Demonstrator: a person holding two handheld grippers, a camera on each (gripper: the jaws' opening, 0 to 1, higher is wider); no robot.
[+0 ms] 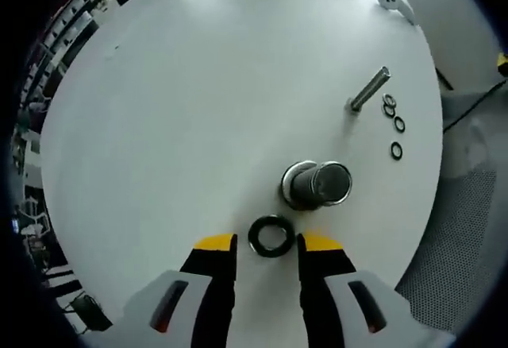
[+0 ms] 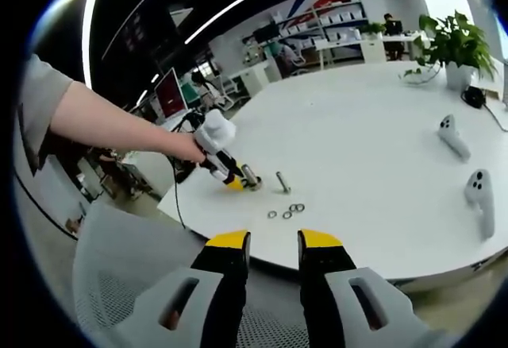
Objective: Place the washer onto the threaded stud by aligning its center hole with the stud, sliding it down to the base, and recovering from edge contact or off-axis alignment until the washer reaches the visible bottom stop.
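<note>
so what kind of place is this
Probably an open-plan office or lab: a large white round table, shelving and desks behind it, a monitor, and a potted plant.

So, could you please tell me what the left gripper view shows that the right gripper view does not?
The left gripper view adds a close look down: a black ring washer lies on the round white table between the left gripper's open yellow-tipped jaws, before the upright shiny metal stud. The right gripper view adds the person's forearm, a leafy potted plant, a grey mesh chair and the right gripper, open. Both share the table, stud, thin threaded bolt, small black rings and white controllers.
</note>
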